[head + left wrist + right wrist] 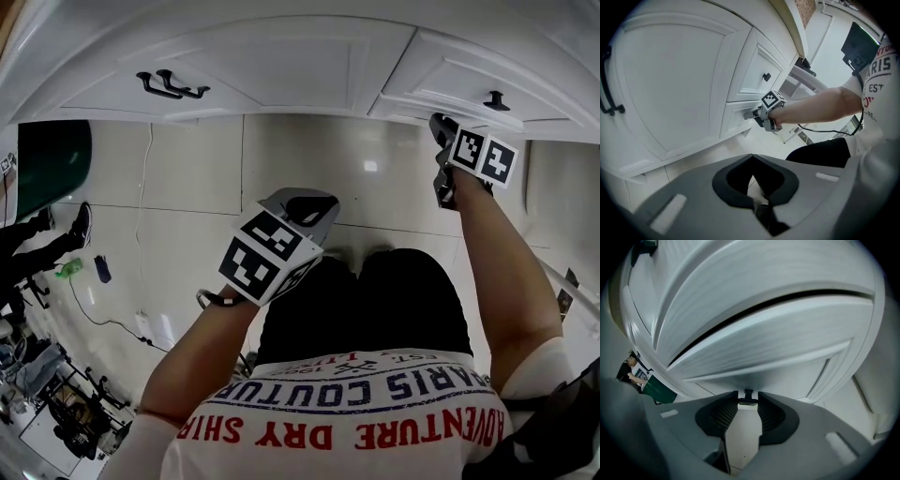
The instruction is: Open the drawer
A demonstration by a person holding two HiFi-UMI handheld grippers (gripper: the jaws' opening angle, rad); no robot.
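Right gripper (748,405) jaws fill the bottom of its own view, closed from both sides on the small dark knob (748,395) of the lower drawer (787,329). The knob sits right at the tips, not deep between the pads. Above the knob a dark slit runs along the top edge of the drawer's white front. I cannot tell whether that is a first opening or only the seam, so I judge the drawer shut or barely started.

Above the lower drawer is an upper drawer (757,70) with its own knob (766,76), untouched. To the left of the lower drawer is a white cabinet door (670,79). Left gripper (752,156) hangs well apart from the lower drawer, over the tiled floor (187,187), jaws together and holding nothing.

The step in hand looks like the pull. Because the hold is only at the tips, it wants a firm squeeze. The pull should run straight back, square to the drawer front, with no twist or droop of the wrist that could let the knob slide out. A slow, even draw suits it. The person's legs (375,300) are close in front of the lower drawer and may need to give way.
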